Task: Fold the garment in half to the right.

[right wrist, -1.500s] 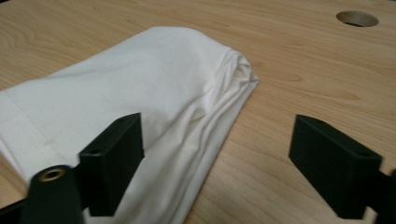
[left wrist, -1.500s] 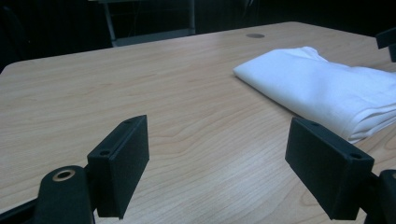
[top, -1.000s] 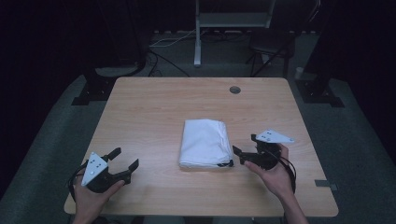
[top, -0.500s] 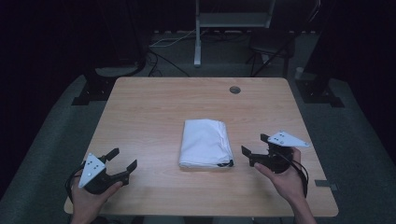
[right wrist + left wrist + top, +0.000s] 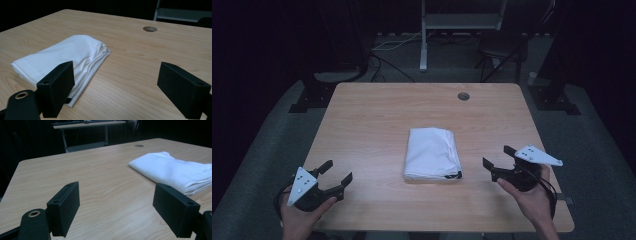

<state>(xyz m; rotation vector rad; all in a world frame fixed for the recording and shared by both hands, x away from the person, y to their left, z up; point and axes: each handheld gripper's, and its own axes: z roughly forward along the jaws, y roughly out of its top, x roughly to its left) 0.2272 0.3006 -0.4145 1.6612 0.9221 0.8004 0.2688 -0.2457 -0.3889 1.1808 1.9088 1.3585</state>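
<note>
A folded white cloth (image 5: 432, 154) lies flat near the middle of the wooden table (image 5: 377, 120). My left gripper (image 5: 337, 172) is held open at the table's front left corner, well apart from the cloth (image 5: 175, 171), with nothing between its jaws. Over at the front right, my right gripper (image 5: 497, 157) is open too, a short way right of the cloth (image 5: 65, 58). Nothing sits between its jaws either.
A round cable hole (image 5: 463, 96) sits in the tabletop at the back right. Behind the table stand dark equipment bases (image 5: 332, 80), a white stand (image 5: 424, 45) and floor cables. The table's front edge runs just below both hands.
My right gripper has drawn back to the right, away from the cloth's edge. My left gripper has slid slightly down and left. The cloth has not moved.
</note>
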